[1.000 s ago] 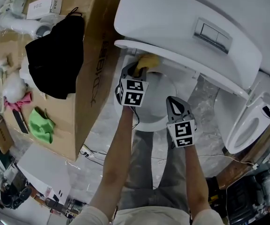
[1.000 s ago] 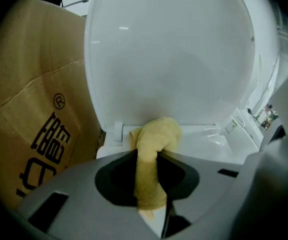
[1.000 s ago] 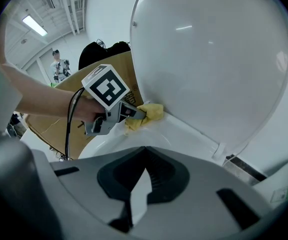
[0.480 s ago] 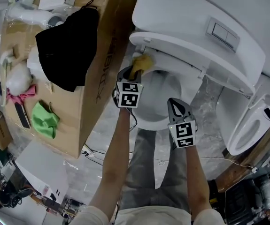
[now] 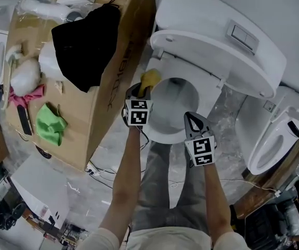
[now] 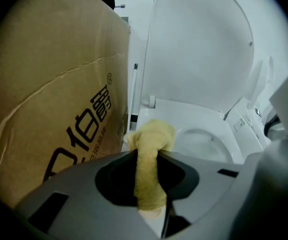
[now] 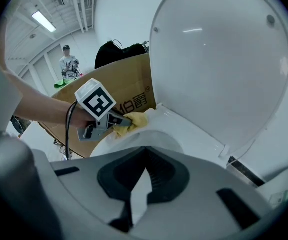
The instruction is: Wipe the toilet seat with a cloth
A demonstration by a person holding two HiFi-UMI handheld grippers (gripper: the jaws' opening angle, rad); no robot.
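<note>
Toilet: lid [image 5: 217, 61] raised, toilet seat [image 5: 204, 102] down over the open bowl. A cardboard box [image 5: 119, 79] stands just left of it, with black fabric [image 5: 87, 46] on top.

Right gripper [image 5: 190, 116]: jaws pressed together, nothing between them. It sits over the seat's near right edge, well apart from the cloth.

Left gripper [image 5: 142, 91]: jaws pinching the yellow cloth [image 5: 150, 79], over the seat's left side.

Cloth: long axis runs along the jaws, near to far. The free end points toward the hinge and bunches just past the tips, on the seat's far left rim beside the box.

The left gripper view alone shows the cloth as a narrow strip clamped between the pads. The right gripper view alone shows a person [image 7: 67, 66] standing far off beyond the box.
</note>
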